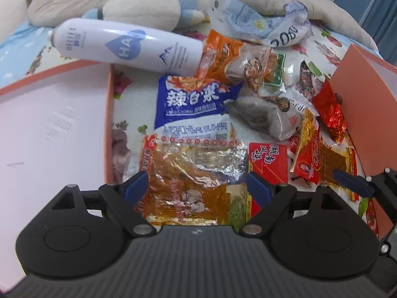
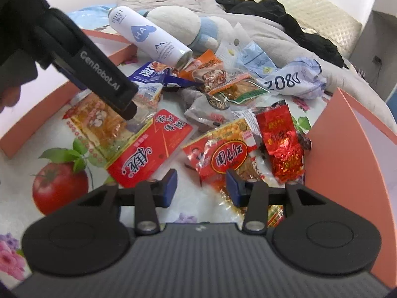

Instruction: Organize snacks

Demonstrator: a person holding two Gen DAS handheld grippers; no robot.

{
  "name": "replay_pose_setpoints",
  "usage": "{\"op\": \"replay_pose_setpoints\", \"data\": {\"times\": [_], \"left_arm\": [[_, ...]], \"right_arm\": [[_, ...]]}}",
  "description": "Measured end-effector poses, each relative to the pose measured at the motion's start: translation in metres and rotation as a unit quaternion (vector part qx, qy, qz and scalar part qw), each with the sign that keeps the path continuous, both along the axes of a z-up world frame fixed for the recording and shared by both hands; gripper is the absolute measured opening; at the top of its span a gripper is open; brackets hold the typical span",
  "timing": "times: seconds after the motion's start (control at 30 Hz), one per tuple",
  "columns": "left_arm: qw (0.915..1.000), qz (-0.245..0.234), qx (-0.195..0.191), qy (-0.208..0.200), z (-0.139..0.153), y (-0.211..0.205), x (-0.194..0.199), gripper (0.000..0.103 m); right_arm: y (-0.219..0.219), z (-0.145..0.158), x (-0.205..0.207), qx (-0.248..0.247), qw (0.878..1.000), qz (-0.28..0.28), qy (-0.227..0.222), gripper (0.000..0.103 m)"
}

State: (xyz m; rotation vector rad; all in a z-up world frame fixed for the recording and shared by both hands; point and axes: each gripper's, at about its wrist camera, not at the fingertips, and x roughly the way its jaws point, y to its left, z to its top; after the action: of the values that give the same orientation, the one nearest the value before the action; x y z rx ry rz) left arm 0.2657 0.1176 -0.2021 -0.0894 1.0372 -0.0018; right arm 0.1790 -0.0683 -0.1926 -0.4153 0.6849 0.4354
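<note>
Snack packets lie in a heap on a fruit-print cloth [image 2: 29, 129]. My left gripper [image 1: 197, 186] is open and points down over an orange see-through packet [image 1: 188, 173], which lies between its fingers. In the right wrist view its black finger tip [image 2: 127, 109] rests on that packet [image 2: 99, 121]. My right gripper [image 2: 202, 188] is open, and a corner of a red and yellow packet [image 2: 223, 159] lies between its fingers, close to the right pad [image 2: 234, 188]. A flat red packet [image 2: 148, 149] sits between the two packets.
A white spray can [image 1: 129, 47] lies across the far heap above a blue packet [image 1: 196, 104]. A red foil pouch [image 2: 282, 144] sits by the pink box [image 2: 347, 161] at the right. Another pink box [image 1: 49, 124] flanks the left. A plush toy [image 1: 148, 7] and bedding lie behind.
</note>
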Motion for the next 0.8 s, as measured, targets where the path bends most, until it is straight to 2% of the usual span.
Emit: {"op": "replay_pose_setpoints", "data": {"times": [0.1, 0.17, 0.33, 0.43, 0.5, 0.63, 0.8], "left_arm": [[0.9998, -0.007, 0.013, 0.011, -0.013, -0.003, 0.006, 0.098], [0.9996, -0.005, 0.028, 0.004, -0.017, -0.004, 0.007, 0.098], [0.9995, 0.005, 0.025, 0.020, -0.029, -0.001, 0.011, 0.098], [0.9993, 0.009, 0.029, 0.021, -0.033, -0.001, 0.012, 0.097], [0.9992, 0.010, 0.032, 0.021, -0.034, -0.003, 0.012, 0.097], [0.9992, 0.013, 0.035, 0.014, -0.035, -0.004, 0.009, 0.095], [0.9992, 0.017, 0.036, 0.004, -0.031, -0.002, 0.003, 0.080]], "right_arm": [[0.007, -0.006, 0.007, -0.018, 1.000, 0.011, -0.009, 0.045], [0.012, -0.010, 0.012, -0.035, 0.999, 0.019, -0.011, 0.045], [0.019, -0.018, 0.022, -0.053, 0.998, 0.016, -0.017, 0.045], [0.019, -0.024, 0.027, -0.054, 0.998, 0.015, -0.026, 0.037], [0.018, -0.027, 0.032, -0.048, 0.999, 0.012, -0.017, 0.013], [0.021, -0.028, 0.035, -0.048, 0.999, 0.013, -0.012, 0.006], [0.015, -0.016, 0.034, -0.024, 1.000, -0.002, -0.015, 0.003]]}}
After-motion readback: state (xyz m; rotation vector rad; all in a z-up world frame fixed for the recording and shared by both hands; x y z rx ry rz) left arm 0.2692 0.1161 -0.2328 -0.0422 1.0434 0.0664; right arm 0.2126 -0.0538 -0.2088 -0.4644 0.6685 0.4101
